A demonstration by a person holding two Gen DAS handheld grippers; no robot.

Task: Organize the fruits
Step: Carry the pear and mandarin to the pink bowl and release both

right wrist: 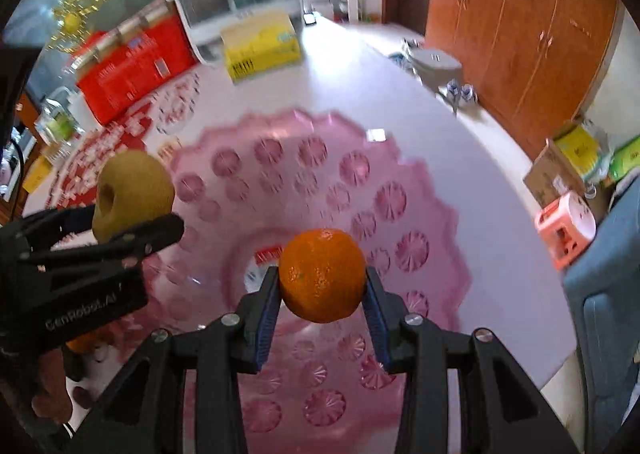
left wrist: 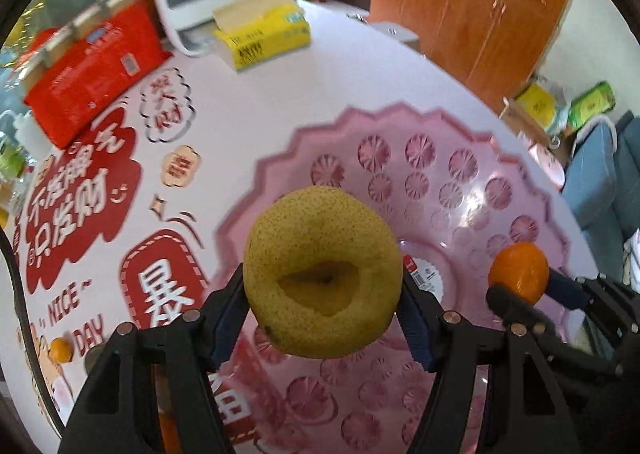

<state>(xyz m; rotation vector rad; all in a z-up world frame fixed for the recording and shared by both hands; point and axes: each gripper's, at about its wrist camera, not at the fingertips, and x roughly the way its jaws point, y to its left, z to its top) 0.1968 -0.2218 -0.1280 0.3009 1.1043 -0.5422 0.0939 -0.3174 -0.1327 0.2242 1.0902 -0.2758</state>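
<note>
Fruit transfer above the pink glass bowl [left wrist: 472,157], seen from both wrists. Left claw [left wrist: 322,300] was clamped on a yellow-green pear [left wrist: 320,270], its pads bearing on opposite flanks; right claw [right wrist: 322,286] was clamped on an orange [right wrist: 322,274] in the same manner. Both fruits hung over the bowl, the pear toward its left rim and the orange nearer its centre, neither touching the glass. The bowl stood on the white bench [left wrist: 280,93], with a yellow tissue box [left wrist: 264,35] and a red package [left wrist: 96,61] well beyond its far rim; a second small orange [left wrist: 61,350] lay on the bench to the left of the bowl.

Orientation: the pear's dimpled end faced the left wrist camera, so its long axis appeared to run along the claw's pointing line, down toward the bowl. The orange was near-round, with no long axis to speak of.

Risks, as judged: release from this height could crack or chip the glass, or let a round fruit bounce and roll over the scalloped rim. The two claws stood close together, so a sideways drift might knock one fruit loose. The pear's curved flanks offered only slight purchase, and slipping seemed possible.
</note>
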